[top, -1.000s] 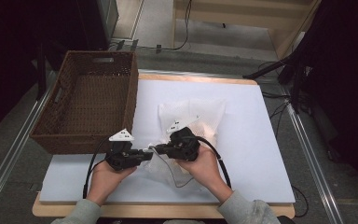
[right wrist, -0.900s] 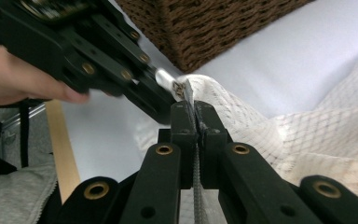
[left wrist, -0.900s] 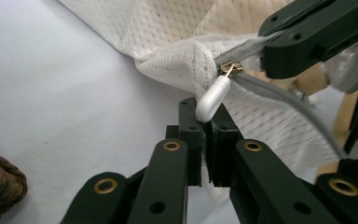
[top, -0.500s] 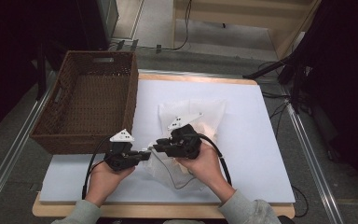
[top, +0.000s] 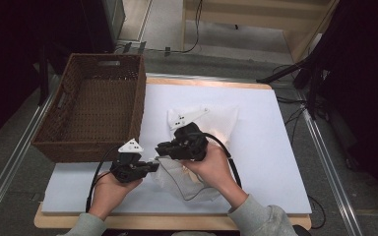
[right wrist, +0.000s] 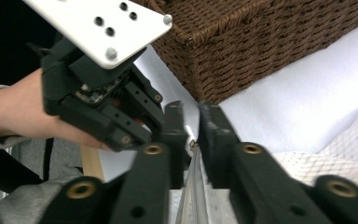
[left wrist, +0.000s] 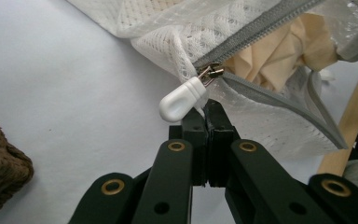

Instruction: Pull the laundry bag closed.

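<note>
White mesh laundry bag (top: 197, 147) on table (top: 275, 162) beside wicker basket (top: 93, 113), zipper (left wrist: 256, 35) partly open, cream cloth (left wrist: 279, 51) inside. Left gripper (left wrist: 208, 122) jaws closed at the zipper pull (left wrist: 182, 99); right gripper (right wrist: 192, 126) jaws narrow around the zipper edge. Versus 0.5 s ago: grippers slightly farther apart.

White table (top: 275, 147), wicker basket (top: 98, 115), mesh laundry bag (top: 216, 120)

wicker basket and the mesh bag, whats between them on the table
In the high view, only a bare strip of white tabletop separates the wicker basket from the mesh bag. Nearer the person, the left gripper reaches in.
</note>
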`<state>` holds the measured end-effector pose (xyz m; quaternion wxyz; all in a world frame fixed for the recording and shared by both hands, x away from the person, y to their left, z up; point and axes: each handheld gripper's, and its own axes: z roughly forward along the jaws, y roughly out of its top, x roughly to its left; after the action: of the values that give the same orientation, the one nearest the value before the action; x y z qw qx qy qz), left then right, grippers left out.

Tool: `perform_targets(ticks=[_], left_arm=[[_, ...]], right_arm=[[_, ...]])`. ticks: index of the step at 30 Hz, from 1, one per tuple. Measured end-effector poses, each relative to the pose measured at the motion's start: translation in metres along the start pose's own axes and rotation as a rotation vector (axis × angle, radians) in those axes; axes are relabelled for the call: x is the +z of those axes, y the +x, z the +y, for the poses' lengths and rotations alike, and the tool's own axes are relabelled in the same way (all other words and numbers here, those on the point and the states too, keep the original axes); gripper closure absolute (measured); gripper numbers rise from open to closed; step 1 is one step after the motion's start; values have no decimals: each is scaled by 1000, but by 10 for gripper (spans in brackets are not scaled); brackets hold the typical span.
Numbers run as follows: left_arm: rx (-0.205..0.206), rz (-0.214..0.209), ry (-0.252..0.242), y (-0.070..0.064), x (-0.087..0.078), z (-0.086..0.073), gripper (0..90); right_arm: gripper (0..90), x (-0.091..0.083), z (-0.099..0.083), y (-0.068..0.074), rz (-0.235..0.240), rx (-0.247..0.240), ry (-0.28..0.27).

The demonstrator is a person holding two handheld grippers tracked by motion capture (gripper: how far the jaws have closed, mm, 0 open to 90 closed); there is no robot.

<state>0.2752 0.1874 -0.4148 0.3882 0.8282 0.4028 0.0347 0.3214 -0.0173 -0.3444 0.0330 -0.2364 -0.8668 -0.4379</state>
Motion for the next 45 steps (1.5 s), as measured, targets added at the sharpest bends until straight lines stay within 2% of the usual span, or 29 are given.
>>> perform_targets(ticks=[2, 6, 9, 13, 16, 21, 25, 29, 31, 37, 44, 45], left_arm=[[3, -4, 0, -1, -1, 0, 897], [9, -5, 7, 0, -1, -1, 897], [7, -9, 1, 0, -1, -2, 896], [-5, -10, -17, 2, -5, -2, 896], [-8, -4, -18, 3, -5, -2, 895], [-29, 11, -34, 4, -6, -2, 893], [-11, 10, -26, 2, -4, -2, 894], [8, 10, -15, 0, -3, -2, 894], [25, -2, -22, -2, -4, -1, 894], [48, -1, -20, -4, -3, -1, 894], [20, 25, -20, 0, -3, -2, 892], [20, 25, -20, 0, -3, -2, 892]], right_arm=[[900, 9, 1, -2, 3, 0, 30], [900, 24, 4, -8, 12, 6, 66], [900, 29, 7, -10, 9, 3, 68], [900, 42, 3, -15, 0, 8, 120], [900, 43, -1, -15, 0, 14, 117], [900, 40, -14, -19, 38, 33, 104], [900, 39, -18, -20, 45, 42, 103], [900, 39, -19, -22, 30, 48, 93], [900, 37, -16, -27, 14, 72, 74], [900, 48, -16, -25, 24, 69, 105], [900, 41, -16, -24, 110, 75, 65], [900, 41, -16, -23, 111, 74, 67]])
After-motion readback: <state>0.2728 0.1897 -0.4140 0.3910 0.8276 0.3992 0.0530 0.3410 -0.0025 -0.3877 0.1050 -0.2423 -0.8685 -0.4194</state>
